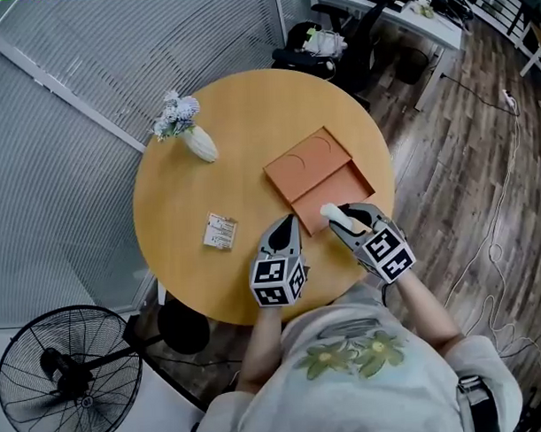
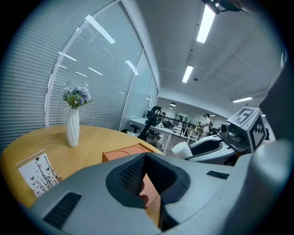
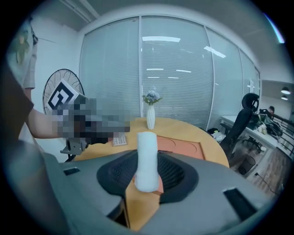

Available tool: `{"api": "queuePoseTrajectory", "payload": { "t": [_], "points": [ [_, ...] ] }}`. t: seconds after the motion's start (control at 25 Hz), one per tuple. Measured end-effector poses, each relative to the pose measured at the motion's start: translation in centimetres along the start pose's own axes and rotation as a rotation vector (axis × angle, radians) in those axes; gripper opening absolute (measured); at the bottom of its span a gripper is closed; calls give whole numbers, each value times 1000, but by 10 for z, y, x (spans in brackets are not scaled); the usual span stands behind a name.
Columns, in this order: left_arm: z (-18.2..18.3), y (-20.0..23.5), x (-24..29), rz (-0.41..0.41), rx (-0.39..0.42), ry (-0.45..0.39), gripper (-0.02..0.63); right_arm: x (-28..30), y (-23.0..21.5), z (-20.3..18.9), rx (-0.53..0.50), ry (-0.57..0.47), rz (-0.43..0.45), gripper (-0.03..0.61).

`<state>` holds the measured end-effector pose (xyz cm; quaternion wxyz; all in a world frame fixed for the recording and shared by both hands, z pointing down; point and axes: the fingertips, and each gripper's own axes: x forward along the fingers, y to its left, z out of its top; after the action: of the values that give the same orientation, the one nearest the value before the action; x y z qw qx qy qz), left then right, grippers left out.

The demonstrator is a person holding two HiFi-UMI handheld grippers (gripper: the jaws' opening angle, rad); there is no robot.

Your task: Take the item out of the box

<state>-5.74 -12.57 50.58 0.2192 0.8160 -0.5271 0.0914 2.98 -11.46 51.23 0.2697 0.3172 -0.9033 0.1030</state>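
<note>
Our right claw is pinching a white roll, with a pad on each side of its lower end; the rest of the roll sticks out past the tips. In the head view the roll sits just over the near edge of the orange box, lifted clear of the open tray rather than lying in it. Our left claw is just beside the right one, and its jaws are nearly together. The near corner of the box stands in the narrow gap between them, so we read it as clamped on that edge. The box is a flat sleeve with two curved cut-outs on top, and its tray is slid out toward us. It lies on the right half of the round wooden tabletop. To the left, well apart from the box, a small printed card lies flat. A white vase of pale flowers stands near the far left rim. On the floor at lower left is a black fan, and beyond the tabletop stands a dark office chair.
</note>
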Motion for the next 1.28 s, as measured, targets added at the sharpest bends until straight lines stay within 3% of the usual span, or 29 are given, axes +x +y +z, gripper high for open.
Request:
{"api": "queuePoseTrajectory", "payload": {
  "t": [0.72,1.28],
  "points": [
    [1,-6,-5,-10,-21,-18,3,-38,-4,35,96,-245,-53,135],
    [5,-11,-6,-21,-15,-29,3,-44,-8,41,121,-273,-76,132]
  ]
}}
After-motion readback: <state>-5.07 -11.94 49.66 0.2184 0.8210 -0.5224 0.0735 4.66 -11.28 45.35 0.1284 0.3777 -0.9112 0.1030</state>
